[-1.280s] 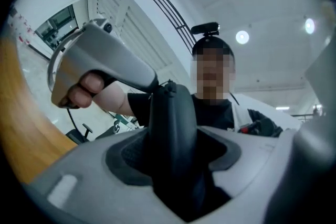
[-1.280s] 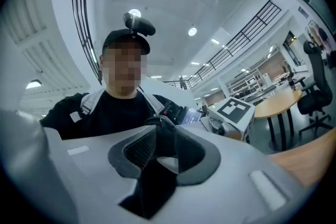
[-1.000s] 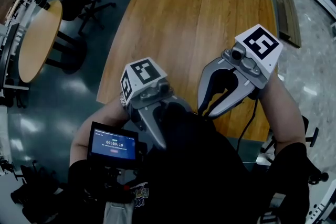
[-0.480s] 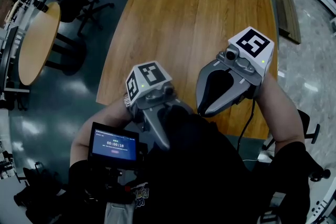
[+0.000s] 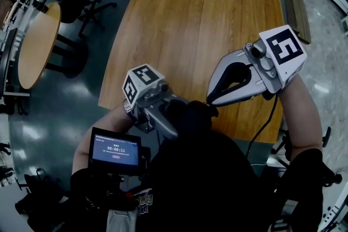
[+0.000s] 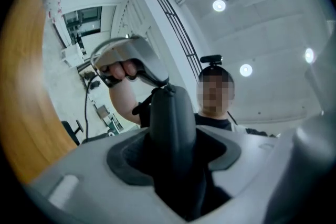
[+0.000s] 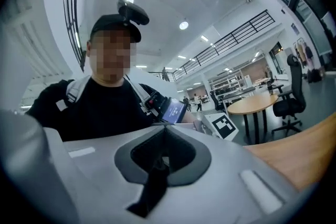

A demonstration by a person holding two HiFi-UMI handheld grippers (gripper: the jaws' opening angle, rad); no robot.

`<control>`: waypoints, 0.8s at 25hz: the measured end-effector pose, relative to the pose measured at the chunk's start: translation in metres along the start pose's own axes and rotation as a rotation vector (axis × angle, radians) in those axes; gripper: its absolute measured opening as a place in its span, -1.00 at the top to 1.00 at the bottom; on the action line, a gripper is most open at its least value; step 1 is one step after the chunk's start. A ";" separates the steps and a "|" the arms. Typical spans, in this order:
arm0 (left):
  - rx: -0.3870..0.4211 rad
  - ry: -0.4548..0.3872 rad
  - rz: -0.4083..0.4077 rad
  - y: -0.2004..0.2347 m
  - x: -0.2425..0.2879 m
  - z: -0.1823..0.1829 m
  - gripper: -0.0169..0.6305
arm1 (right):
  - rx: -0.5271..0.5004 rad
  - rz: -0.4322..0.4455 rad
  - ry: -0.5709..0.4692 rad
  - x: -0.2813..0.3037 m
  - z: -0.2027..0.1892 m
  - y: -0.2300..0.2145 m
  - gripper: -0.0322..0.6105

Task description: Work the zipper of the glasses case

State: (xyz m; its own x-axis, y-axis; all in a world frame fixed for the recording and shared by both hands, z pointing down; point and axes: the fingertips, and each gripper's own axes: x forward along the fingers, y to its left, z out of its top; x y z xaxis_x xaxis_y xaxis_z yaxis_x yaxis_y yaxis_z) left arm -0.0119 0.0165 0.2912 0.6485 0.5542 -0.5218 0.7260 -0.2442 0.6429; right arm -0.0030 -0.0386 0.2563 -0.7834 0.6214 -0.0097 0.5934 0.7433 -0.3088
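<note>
Lower left of the dark rounded glasses case (image 5: 193, 117), a small black device with a lit blue screen (image 5: 115, 150) sits in front of your chest. Directly left of the case is your left gripper (image 5: 175, 119), the grey one carrying the marker cube. Its jaws are clamped on the case's body. In the left gripper view the case fills the gap between the jaws and stands up out of them, with its far end pointing at the ceiling lights. You have the case against your dark shirt, and the square, light-brown wooden counter (image 5: 206, 24) spreads out beyond it, its near edge just behind the case in the head view. At the right of the case, your right gripper (image 5: 211, 101) reaches in level from the counter side, and its fingertips meet the end of the case. Its jaws have just been closing and are now drawn fully together. The right gripper view shows a narrow black zipper pull tab (image 7: 155, 181) pinched between them. The left gripper view shows the same thing from the other side, with the right gripper's tips touching the top end of the case.
</note>
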 end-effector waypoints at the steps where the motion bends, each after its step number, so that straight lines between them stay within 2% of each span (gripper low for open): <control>1: 0.016 -0.020 0.020 0.002 -0.005 0.003 0.18 | -0.018 -0.035 0.022 -0.002 0.000 -0.002 0.88; 7: 0.132 -0.167 0.149 0.014 -0.041 0.022 0.18 | -0.185 -0.350 0.119 -0.011 -0.006 -0.030 0.88; 12: 0.207 -0.310 0.221 0.019 -0.066 0.035 0.17 | -0.231 -0.520 0.122 -0.017 -0.017 -0.046 0.88; 17: 0.273 -0.467 0.258 0.031 -0.074 0.050 0.17 | -0.313 -0.718 0.102 -0.031 -0.024 -0.053 0.88; 20: 0.261 -0.510 0.222 0.032 -0.072 0.050 0.17 | -0.357 -0.789 0.094 -0.032 -0.027 -0.049 0.88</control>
State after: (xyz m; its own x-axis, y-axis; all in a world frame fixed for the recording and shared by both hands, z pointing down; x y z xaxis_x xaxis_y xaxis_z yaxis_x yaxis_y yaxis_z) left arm -0.0239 -0.0714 0.3217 0.7716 0.0324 -0.6353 0.5510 -0.5331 0.6421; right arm -0.0020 -0.0888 0.2975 -0.9810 -0.1021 0.1651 -0.0820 0.9888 0.1247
